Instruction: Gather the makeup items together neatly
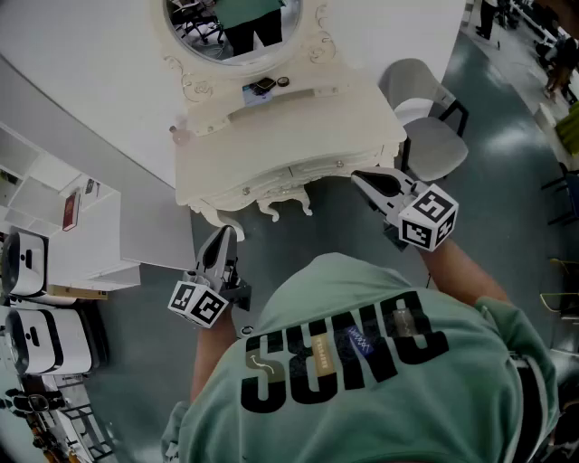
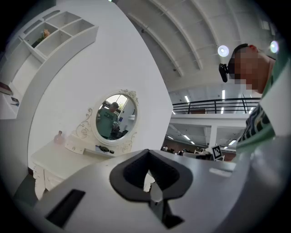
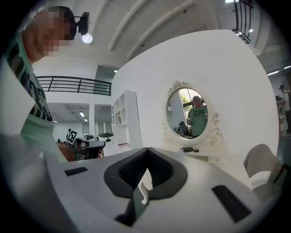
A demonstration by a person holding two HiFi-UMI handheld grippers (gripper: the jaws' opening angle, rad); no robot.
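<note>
A person faces a white dressing table (image 1: 308, 136). The left gripper (image 1: 224, 237) and right gripper (image 1: 362, 179) are held short of it, jaws together and empty. The makeup items (image 1: 264, 86) (small, dark) lie below the mirror (image 1: 235, 27), and gathering seemingly hasn't begun.

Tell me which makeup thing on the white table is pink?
The little bottle alone at the left end of the table in the head view. The other things are dark and lie under the mirror.
</note>
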